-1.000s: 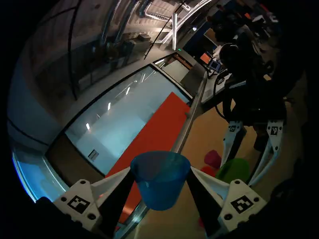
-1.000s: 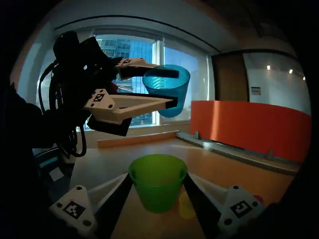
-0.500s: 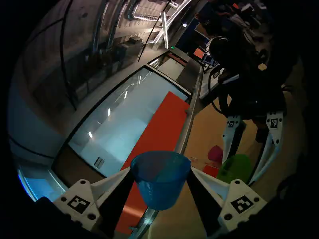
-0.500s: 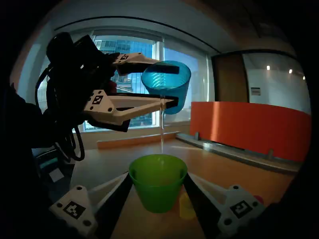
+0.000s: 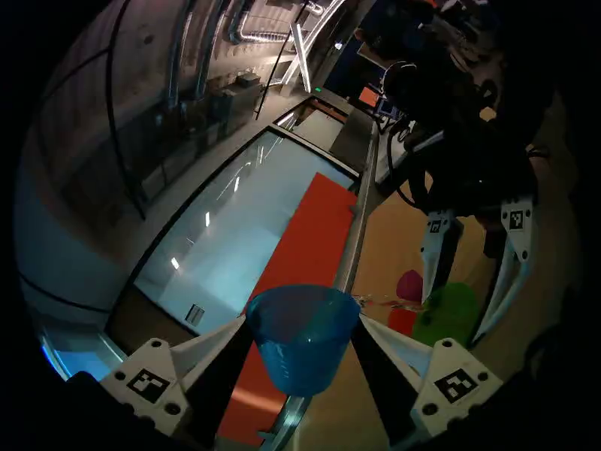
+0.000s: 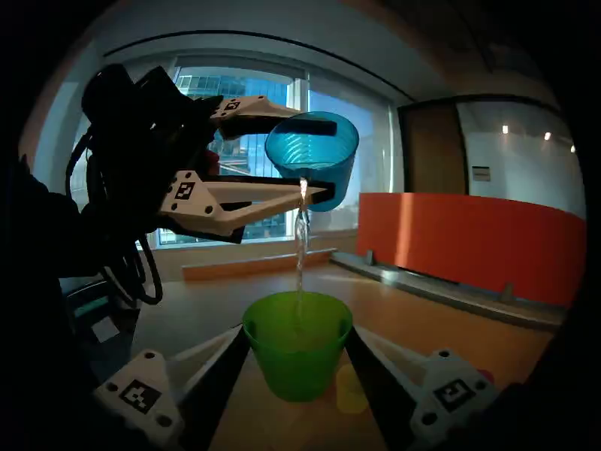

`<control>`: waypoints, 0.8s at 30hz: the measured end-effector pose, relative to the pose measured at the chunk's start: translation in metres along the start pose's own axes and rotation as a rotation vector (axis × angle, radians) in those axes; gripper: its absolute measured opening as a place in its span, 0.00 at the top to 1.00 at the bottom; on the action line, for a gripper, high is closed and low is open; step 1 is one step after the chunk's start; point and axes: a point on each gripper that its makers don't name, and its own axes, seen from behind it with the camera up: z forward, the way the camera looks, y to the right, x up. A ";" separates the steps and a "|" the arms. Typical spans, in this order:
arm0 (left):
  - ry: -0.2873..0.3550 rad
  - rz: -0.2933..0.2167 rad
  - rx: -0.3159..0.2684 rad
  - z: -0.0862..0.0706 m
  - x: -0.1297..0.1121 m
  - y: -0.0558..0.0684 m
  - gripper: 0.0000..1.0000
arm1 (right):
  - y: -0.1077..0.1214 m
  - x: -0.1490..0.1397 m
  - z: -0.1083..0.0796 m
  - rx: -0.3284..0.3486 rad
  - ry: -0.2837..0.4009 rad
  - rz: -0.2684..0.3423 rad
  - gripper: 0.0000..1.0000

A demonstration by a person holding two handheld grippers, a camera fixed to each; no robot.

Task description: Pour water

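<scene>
My left gripper (image 5: 302, 353) is shut on a translucent blue cup (image 5: 302, 344), held tilted high above the table. In the right gripper view that blue cup (image 6: 314, 158) leans toward me in the left gripper (image 6: 319, 159), and a thin stream of water (image 6: 300, 240) falls from its rim. The stream lands inside a green cup (image 6: 297, 352), which stands upright with my right gripper (image 6: 297, 361) shut on it. In the left gripper view the green cup (image 5: 448, 312) shows lower right between the right gripper's white fingers (image 5: 514, 270).
A wooden table (image 6: 421, 316) lies under the cups, backed by an orange panel (image 6: 481, 240) and big windows (image 6: 248, 98). Small yellow (image 6: 351, 389) and pink (image 5: 409, 286) cups stand on the table near the green one. A dark sleeve and cables (image 6: 113, 195) hang at left.
The blue cup has tipped further. The water stream has grown from nothing to a thin trickle to a fuller flow into the green cup. The green cup has stayed put.
</scene>
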 end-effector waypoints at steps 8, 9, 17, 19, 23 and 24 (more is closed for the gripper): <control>0.003 0.025 0.005 0.000 0.003 0.000 0.14 | 0.000 0.001 0.000 -0.001 -0.003 -0.005 0.11; 0.003 0.028 0.006 0.000 0.003 -0.001 0.14 | 0.000 0.001 0.000 -0.001 -0.003 -0.006 0.11; 0.006 0.048 0.007 0.000 0.003 -0.001 0.14 | 0.000 0.001 0.000 -0.001 -0.003 -0.009 0.11; 0.008 0.056 0.009 0.000 0.004 -0.001 0.14 | 0.001 0.002 0.000 -0.002 -0.002 -0.009 0.11; 0.011 0.066 0.013 0.000 0.005 -0.001 0.14 | 0.001 0.002 0.000 -0.002 -0.002 -0.010 0.11; 0.012 0.069 0.013 0.000 0.005 -0.001 0.14 | 0.001 0.002 0.000 -0.002 -0.002 -0.011 0.11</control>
